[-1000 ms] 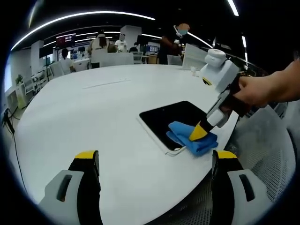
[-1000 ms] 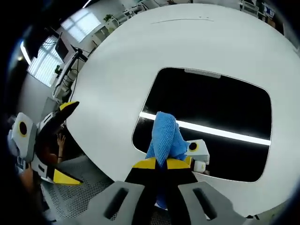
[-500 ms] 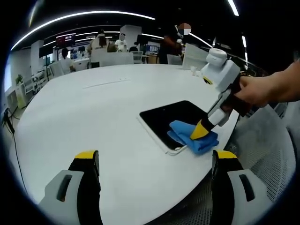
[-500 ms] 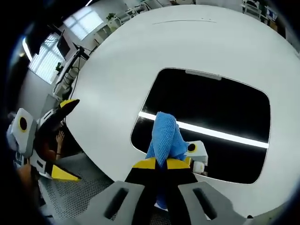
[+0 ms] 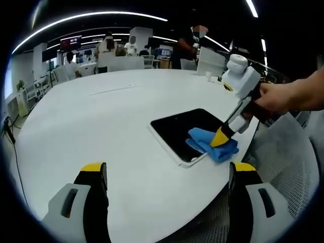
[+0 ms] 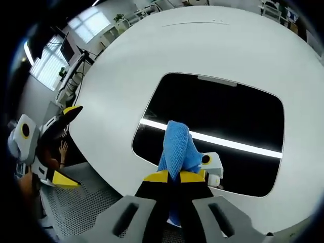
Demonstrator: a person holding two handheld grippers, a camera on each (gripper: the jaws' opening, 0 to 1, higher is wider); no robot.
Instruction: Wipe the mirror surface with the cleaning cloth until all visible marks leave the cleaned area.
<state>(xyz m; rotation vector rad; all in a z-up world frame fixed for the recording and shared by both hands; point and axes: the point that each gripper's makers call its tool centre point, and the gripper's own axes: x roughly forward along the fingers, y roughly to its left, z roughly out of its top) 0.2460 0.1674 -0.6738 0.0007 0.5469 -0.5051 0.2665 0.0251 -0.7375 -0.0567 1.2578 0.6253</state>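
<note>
A flat rectangular mirror (image 5: 185, 129) (image 6: 223, 116) with a white rim lies near the edge of a round white table (image 5: 101, 126) and reflects a dark ceiling with a light strip. My right gripper (image 6: 174, 176) (image 5: 218, 139) is shut on a blue cleaning cloth (image 6: 178, 147) (image 5: 212, 144), pressing it onto the mirror's near end. A person's hand (image 5: 278, 98) holds that gripper. My left gripper (image 5: 164, 174) hovers open above the table's near part, well short of the mirror, with nothing between its fingers. It also shows at the left of the right gripper view (image 6: 68, 147).
Grey mesh chairs (image 5: 288, 167) stand just beyond the table's edge by the mirror. Several people and desks (image 5: 116, 48) are far behind the table. A thin line (image 5: 114, 91) marks the far part of the tabletop.
My right gripper has slid the cloth a little farther along the mirror's near end, to the right in the left gripper view. The left gripper has stayed still.
</note>
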